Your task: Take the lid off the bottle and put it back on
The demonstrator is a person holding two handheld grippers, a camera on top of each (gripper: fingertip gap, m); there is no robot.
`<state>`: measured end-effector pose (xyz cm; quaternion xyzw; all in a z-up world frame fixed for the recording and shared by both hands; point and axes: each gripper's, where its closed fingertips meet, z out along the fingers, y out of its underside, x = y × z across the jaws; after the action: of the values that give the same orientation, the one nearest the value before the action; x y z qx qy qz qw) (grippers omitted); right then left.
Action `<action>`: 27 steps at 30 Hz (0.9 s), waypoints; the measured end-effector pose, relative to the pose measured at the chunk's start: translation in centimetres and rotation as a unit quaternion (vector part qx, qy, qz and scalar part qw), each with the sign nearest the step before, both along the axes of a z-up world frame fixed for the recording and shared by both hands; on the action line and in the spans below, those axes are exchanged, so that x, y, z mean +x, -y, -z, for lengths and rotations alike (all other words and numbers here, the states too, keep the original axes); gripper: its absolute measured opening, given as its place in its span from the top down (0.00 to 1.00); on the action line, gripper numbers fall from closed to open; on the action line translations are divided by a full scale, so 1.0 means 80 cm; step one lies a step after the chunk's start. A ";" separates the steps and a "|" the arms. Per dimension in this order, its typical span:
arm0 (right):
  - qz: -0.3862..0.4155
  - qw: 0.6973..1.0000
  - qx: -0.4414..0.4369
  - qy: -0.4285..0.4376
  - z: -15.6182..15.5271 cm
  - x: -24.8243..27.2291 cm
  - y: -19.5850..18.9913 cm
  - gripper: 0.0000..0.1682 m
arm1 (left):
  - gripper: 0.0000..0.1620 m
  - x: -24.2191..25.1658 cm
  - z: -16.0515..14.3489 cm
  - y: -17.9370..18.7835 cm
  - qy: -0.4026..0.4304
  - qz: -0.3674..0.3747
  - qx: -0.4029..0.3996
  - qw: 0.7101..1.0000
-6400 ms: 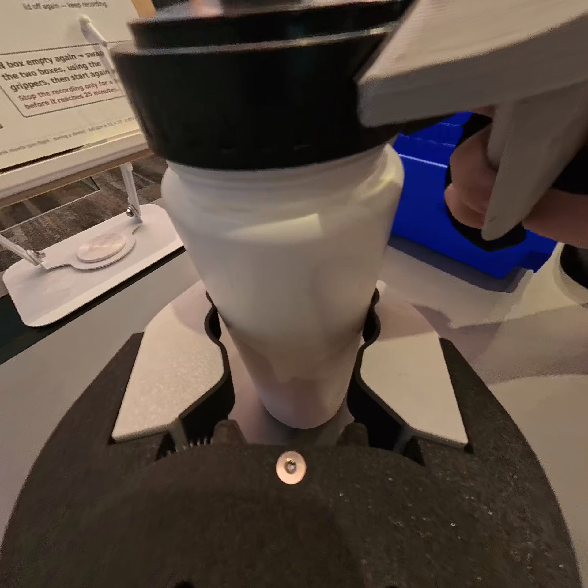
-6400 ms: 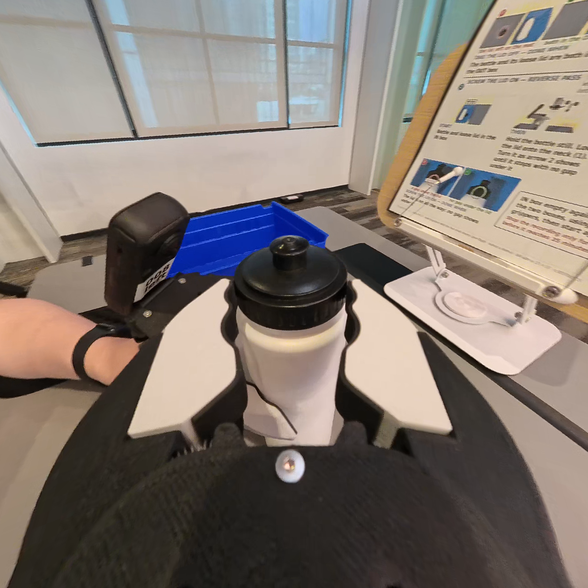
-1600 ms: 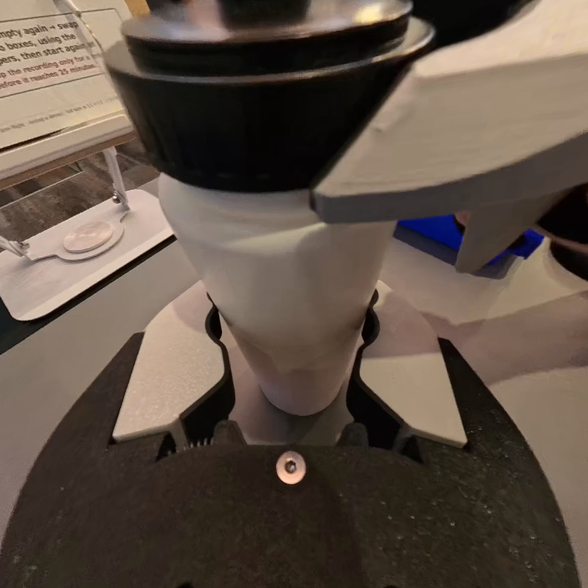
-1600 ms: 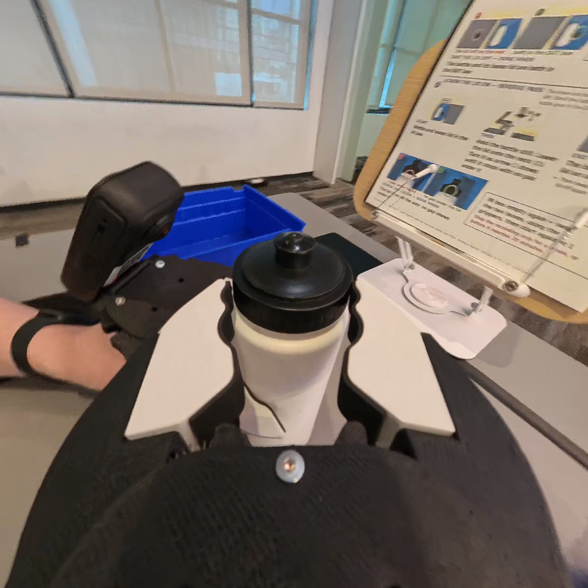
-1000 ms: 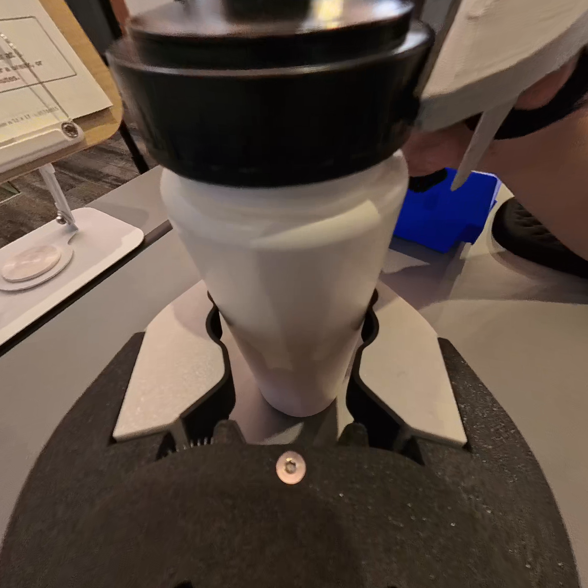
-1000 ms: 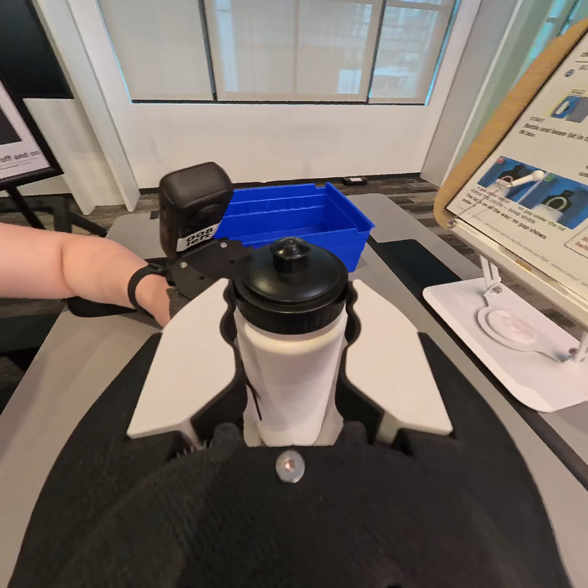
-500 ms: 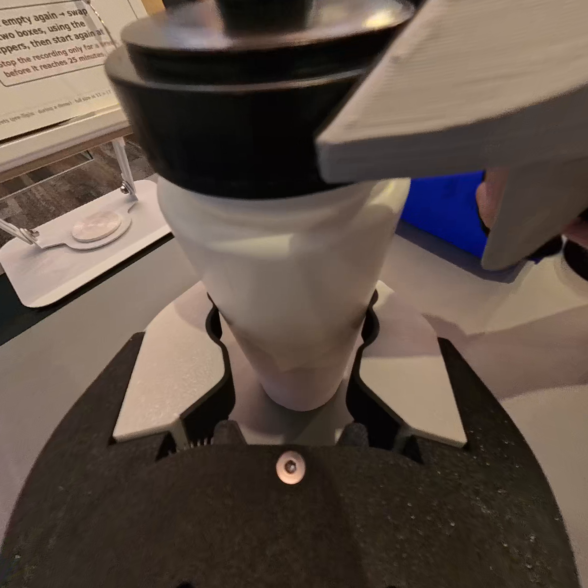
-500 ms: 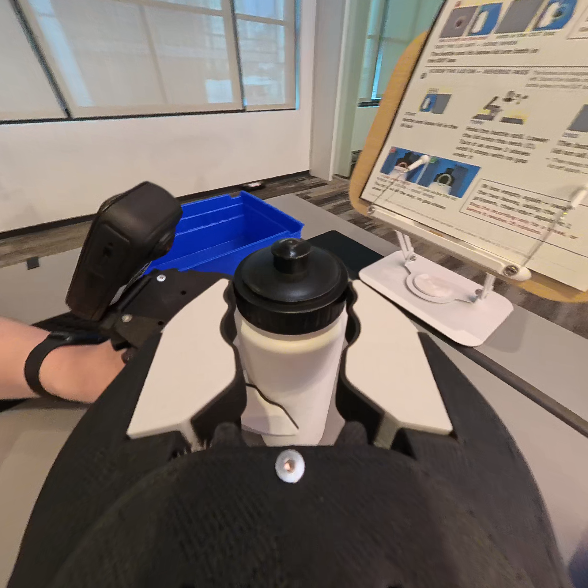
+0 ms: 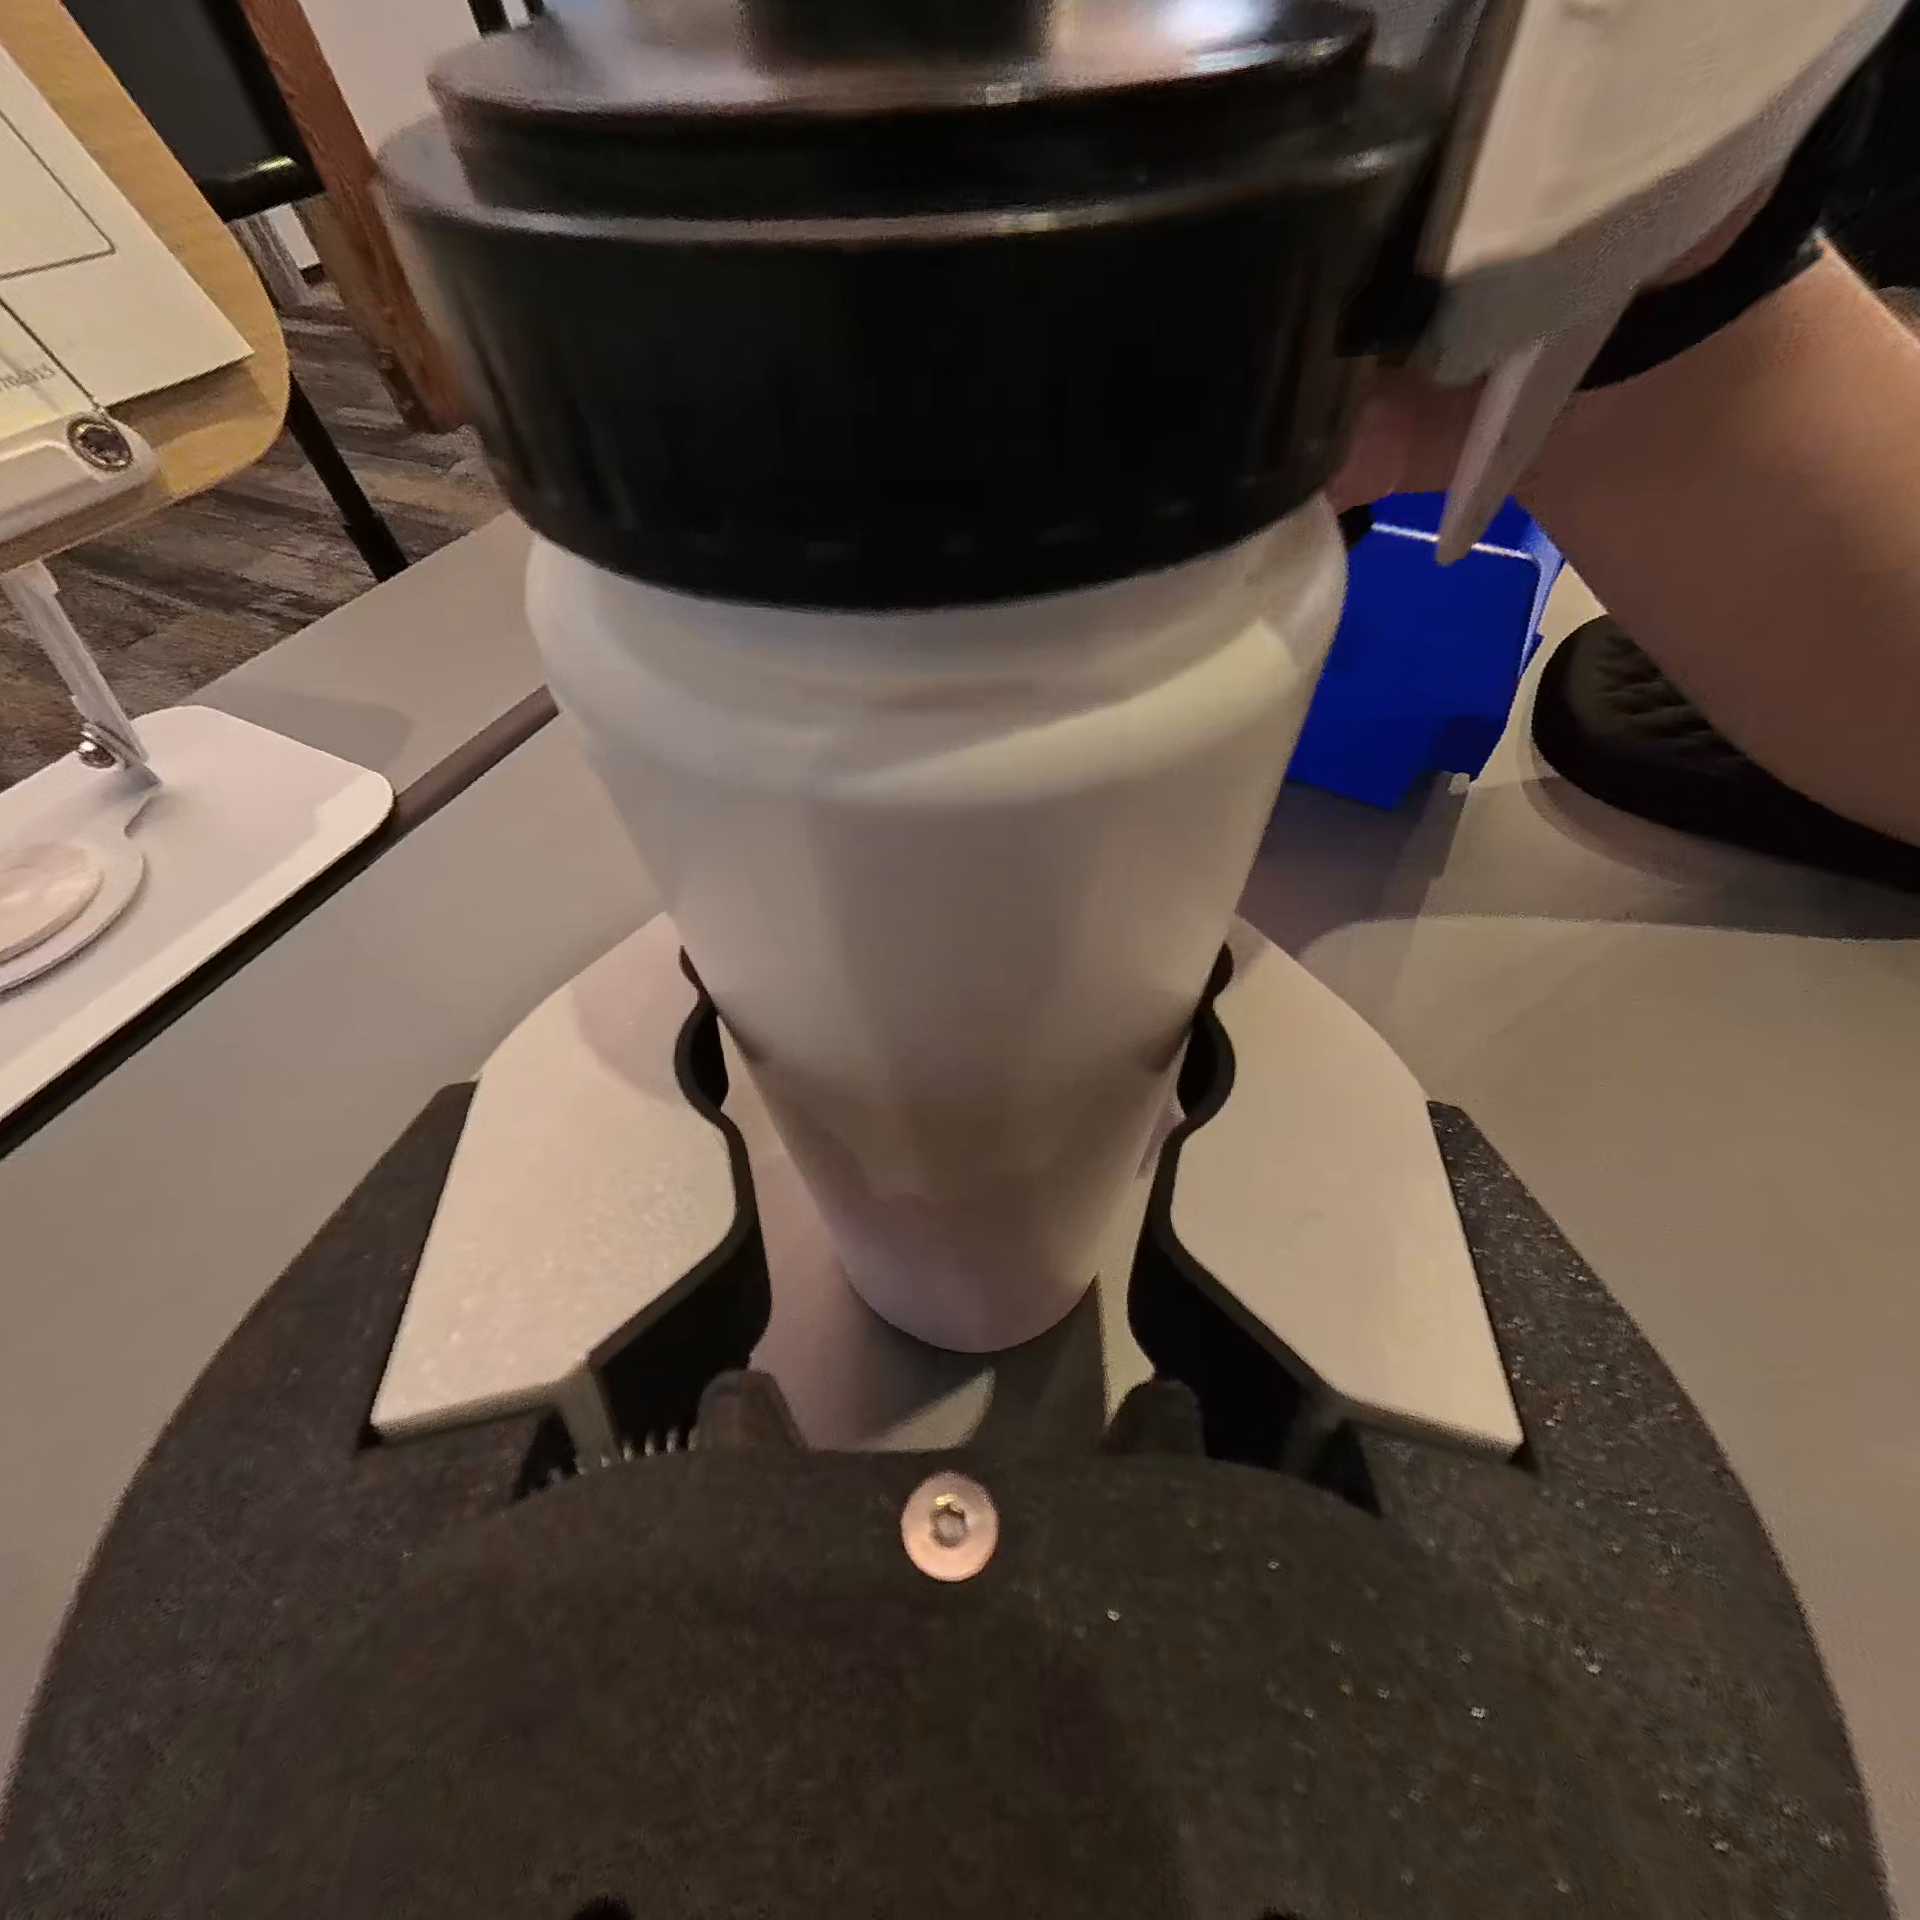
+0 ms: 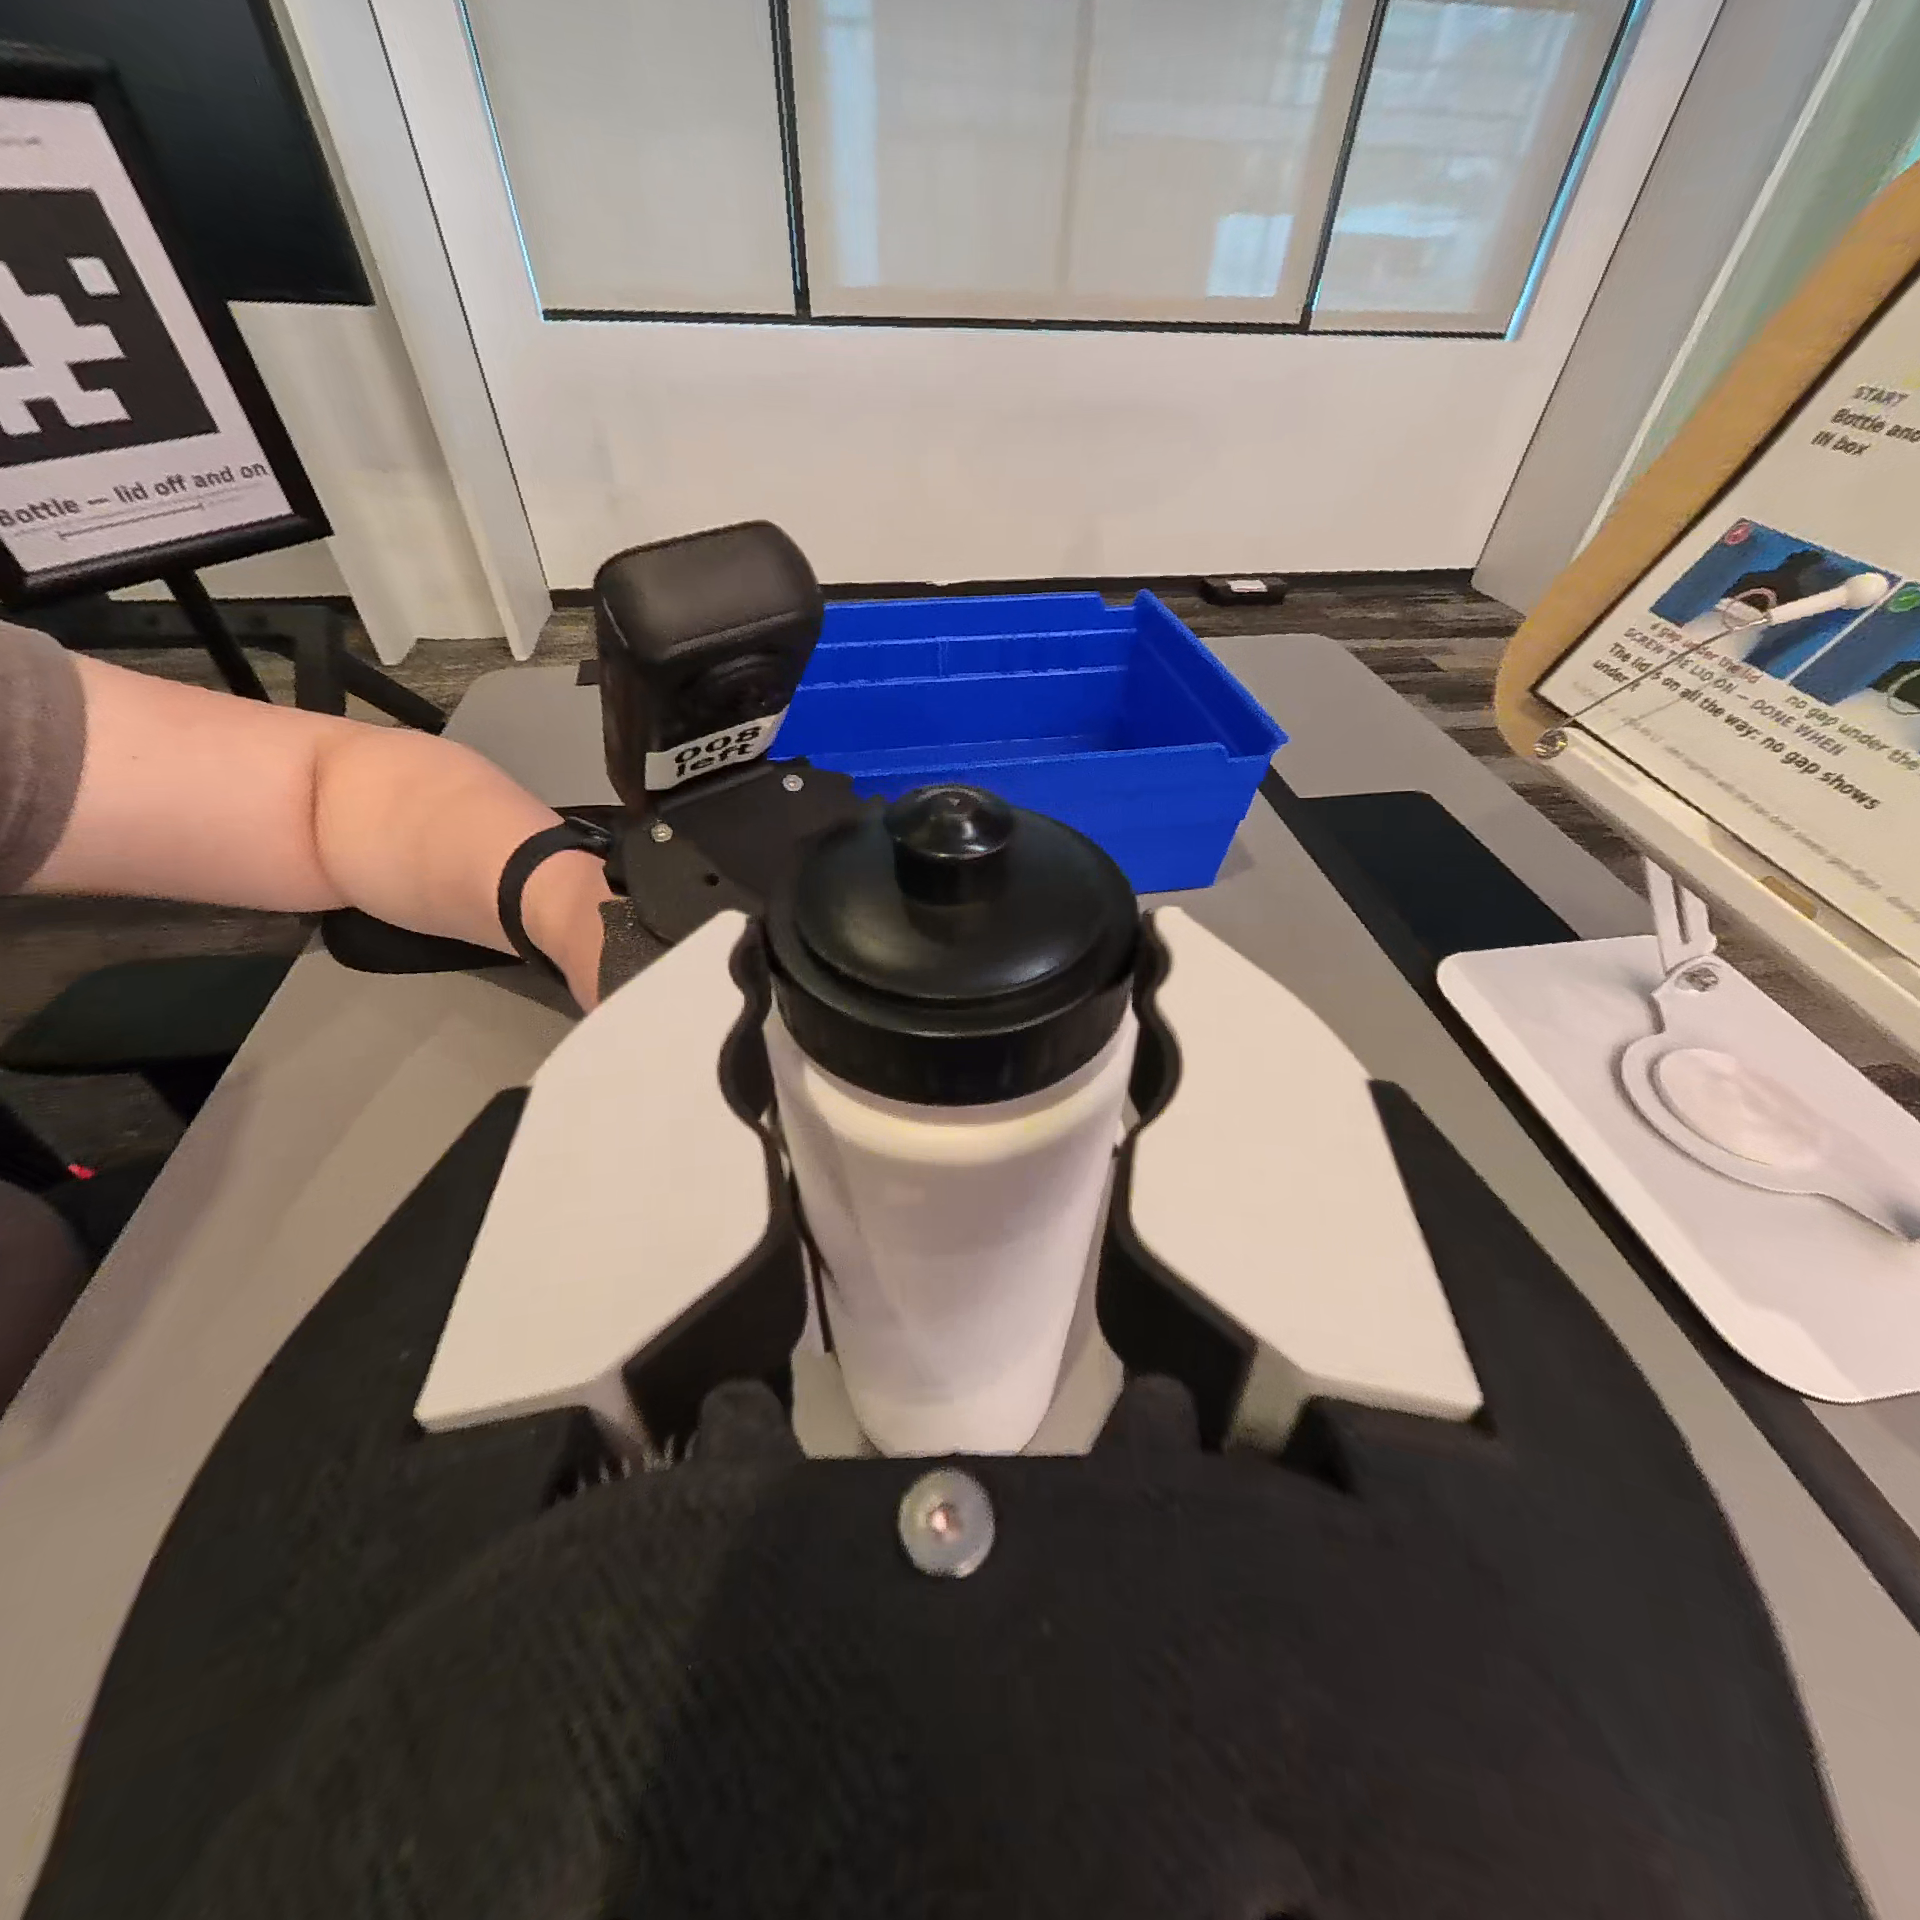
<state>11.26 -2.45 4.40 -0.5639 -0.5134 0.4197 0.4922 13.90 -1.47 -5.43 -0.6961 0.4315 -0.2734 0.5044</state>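
White plastic bottle (image 9: pixel 935 894) stands upright on the grey tabletop (image 10: pixel 1351 748), its black lid (image 10: pixel 951 977) seated on the neck. Left tongs (image 9: pixel 951 1081) clasp the lower body; right tongs (image 10: pixel 951 1029) close on the lid's rim. A blue bin (image 10: pixel 1039 727) lies just behind, a white document stand (image 10: pixel 1704 1122) to the right near the tabletop's edge. Bare tabletop shows between bottle and stand.
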 end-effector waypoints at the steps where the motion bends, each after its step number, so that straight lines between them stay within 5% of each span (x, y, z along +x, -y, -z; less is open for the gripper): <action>1: 0.005 1.000 0.001 0.003 0.000 0.000 -0.001 0.59 | 0.46 0.000 0.000 0.000 0.000 -0.002 -0.001 1.000; 16: 0.287 0.957 0.031 -0.033 -0.001 -0.019 -0.032 0.59 | 0.46 -0.028 0.002 -0.032 -0.021 -0.126 -0.014 0.992; 27: 0.017 0.999 -0.028 -0.040 -0.017 0.004 -0.004 0.55 | 0.46 -0.008 0.002 -0.011 -0.018 -0.040 -0.006 0.999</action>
<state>11.60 -2.12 5.75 -0.5690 -0.4717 0.4472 0.5038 13.25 -0.55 -5.57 -0.7205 0.4107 -0.2432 0.5031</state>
